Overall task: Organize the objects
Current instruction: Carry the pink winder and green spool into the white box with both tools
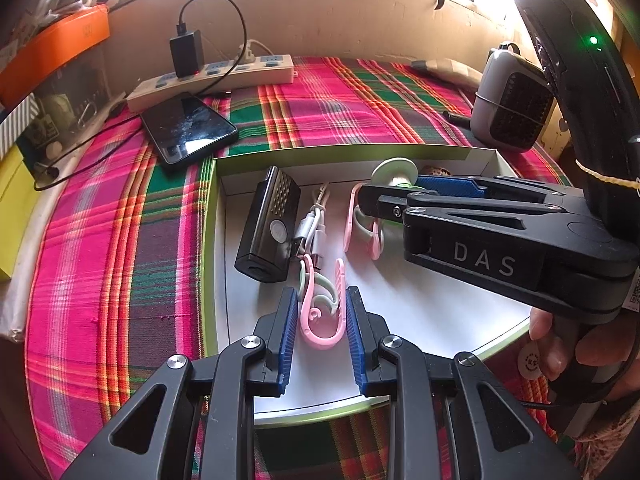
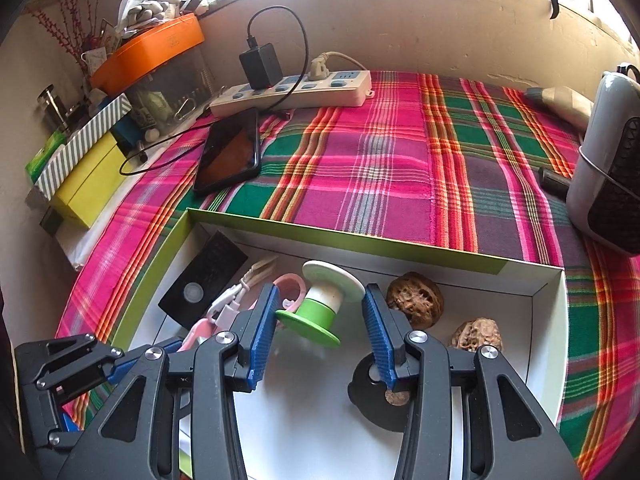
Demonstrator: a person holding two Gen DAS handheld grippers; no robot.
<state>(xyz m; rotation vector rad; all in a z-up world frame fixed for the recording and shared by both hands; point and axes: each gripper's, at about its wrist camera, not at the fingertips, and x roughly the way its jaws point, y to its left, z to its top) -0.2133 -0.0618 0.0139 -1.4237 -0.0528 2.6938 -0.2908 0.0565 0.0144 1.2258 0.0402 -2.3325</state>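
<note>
A shallow white box with a green rim (image 1: pixel 448 308) lies on the plaid cloth and holds small items. My left gripper (image 1: pixel 322 314) is low over its near part, blue pads shut on a pink hook clip (image 1: pixel 320 334) that has a pale green clip tangled in it. My right gripper (image 2: pixel 320 300) is shut on a tilted green-and-white spool (image 2: pixel 324 304), with the pads against its two flanges. In the left wrist view the right gripper (image 1: pixel 396 190) reaches in from the right around that spool (image 1: pixel 394 170). A hand (image 1: pixel 560 344) holds its handle.
In the box lie a black device (image 1: pixel 270 224), a white cable (image 1: pixel 314 226), another pink clip (image 1: pixel 360 222), two walnuts (image 2: pixel 416 300), and a black disc (image 2: pixel 376 404). Behind the box are a phone (image 1: pixel 188 130), a power strip (image 1: pixel 216 76) and a grey fan heater (image 1: pixel 508 108).
</note>
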